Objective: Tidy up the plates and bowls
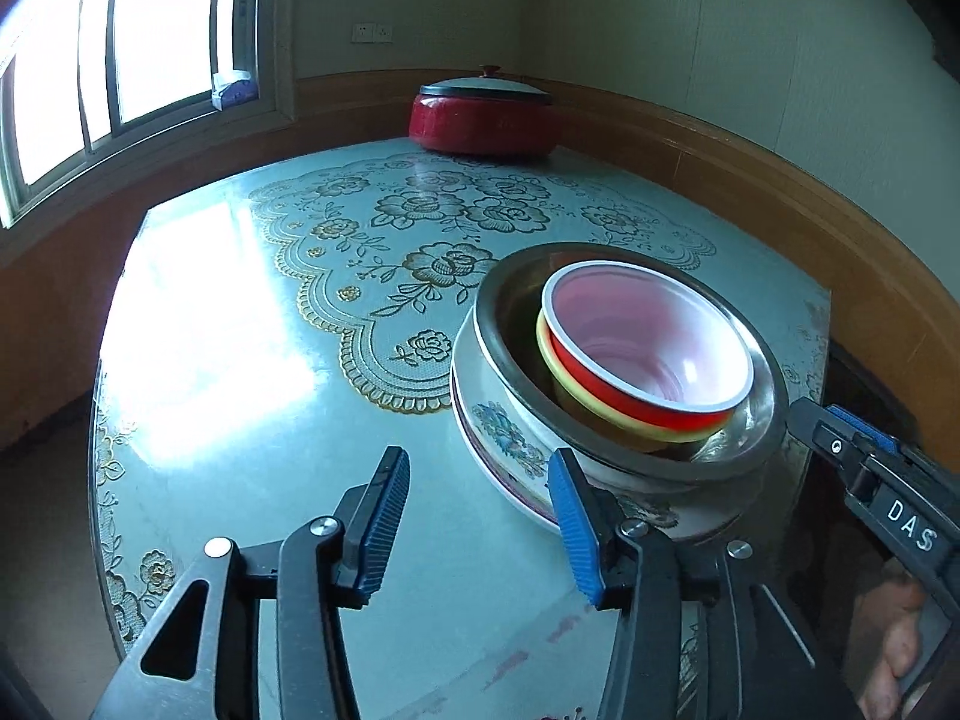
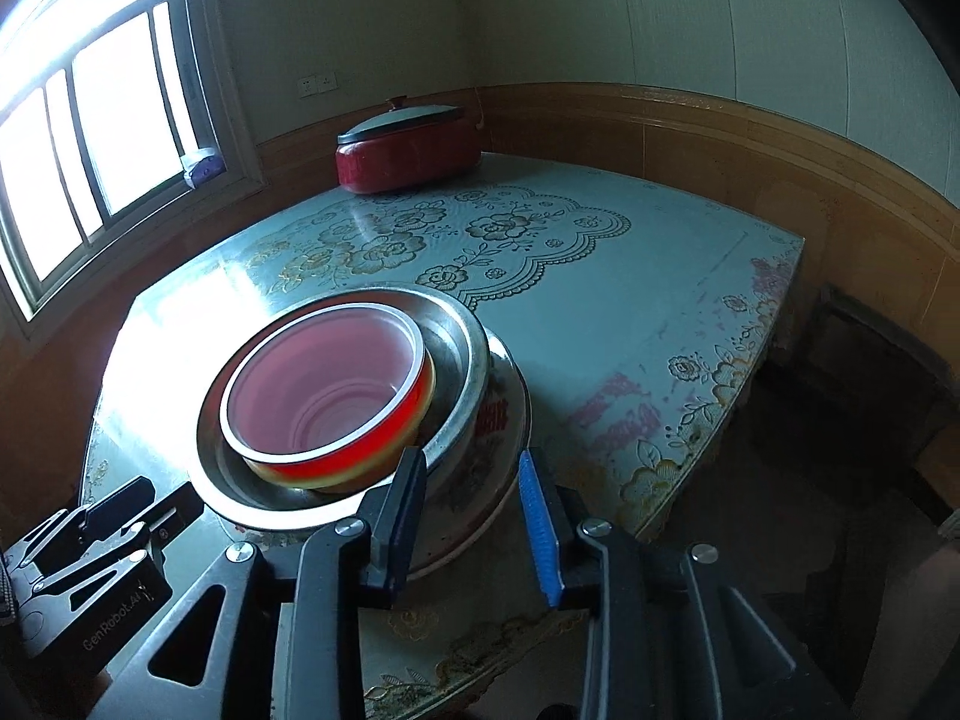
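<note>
A stack stands on the table's near part. A red bowl point(image 1: 648, 354) point(image 2: 327, 384) with a white inside sits in a yellow bowl point(image 1: 561, 375), inside a steel bowl point(image 1: 516, 300) point(image 2: 462, 348), on flowered plates point(image 1: 510, 438) point(image 2: 498, 420). My left gripper point(image 1: 480, 516) is open and empty, just left of the stack. My right gripper point(image 2: 471, 504) is open and empty, at the near edge of the plates; it also shows in the left wrist view point(image 1: 840, 438). The left gripper shows in the right wrist view point(image 2: 114, 516).
A red pot with a grey lid point(image 1: 486, 114) point(image 2: 402, 150) stands at the table's far edge by the wall. The table point(image 1: 240, 360) point(image 2: 630, 312) has a glossy floral cover. A window point(image 1: 120, 48) is on the left; wood panelling runs behind.
</note>
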`<state>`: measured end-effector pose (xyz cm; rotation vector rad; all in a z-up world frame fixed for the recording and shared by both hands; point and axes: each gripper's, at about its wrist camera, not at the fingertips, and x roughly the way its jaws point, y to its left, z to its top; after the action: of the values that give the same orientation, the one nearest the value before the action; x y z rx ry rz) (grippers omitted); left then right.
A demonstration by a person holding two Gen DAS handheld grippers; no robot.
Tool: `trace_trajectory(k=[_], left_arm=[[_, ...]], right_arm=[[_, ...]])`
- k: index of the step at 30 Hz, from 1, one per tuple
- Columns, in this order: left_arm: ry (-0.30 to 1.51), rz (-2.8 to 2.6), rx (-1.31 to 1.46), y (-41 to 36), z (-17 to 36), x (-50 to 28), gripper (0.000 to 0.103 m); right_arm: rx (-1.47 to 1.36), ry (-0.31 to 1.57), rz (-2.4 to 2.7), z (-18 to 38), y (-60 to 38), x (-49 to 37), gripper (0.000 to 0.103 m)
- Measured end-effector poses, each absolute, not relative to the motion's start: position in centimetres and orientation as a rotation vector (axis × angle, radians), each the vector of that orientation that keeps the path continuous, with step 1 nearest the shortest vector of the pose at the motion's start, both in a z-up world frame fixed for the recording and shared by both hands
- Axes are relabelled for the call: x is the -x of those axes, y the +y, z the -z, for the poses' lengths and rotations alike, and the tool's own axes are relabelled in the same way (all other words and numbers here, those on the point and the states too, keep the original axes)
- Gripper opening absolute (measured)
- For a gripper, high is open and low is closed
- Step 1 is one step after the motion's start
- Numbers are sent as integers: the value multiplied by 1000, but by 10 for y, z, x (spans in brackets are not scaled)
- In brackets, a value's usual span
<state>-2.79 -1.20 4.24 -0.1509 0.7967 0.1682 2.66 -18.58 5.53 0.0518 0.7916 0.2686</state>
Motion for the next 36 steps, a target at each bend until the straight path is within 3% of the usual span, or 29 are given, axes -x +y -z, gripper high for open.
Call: trace_trajectory(k=[5,36], left_arm=[[784,-159,146,-12,-44,32,57],[740,-160,137,-9,-53,44,58]], right_arm=[[-33,758,-252,-61,-180,-18,32],[-34,733,-236,-66,-172,6,33]])
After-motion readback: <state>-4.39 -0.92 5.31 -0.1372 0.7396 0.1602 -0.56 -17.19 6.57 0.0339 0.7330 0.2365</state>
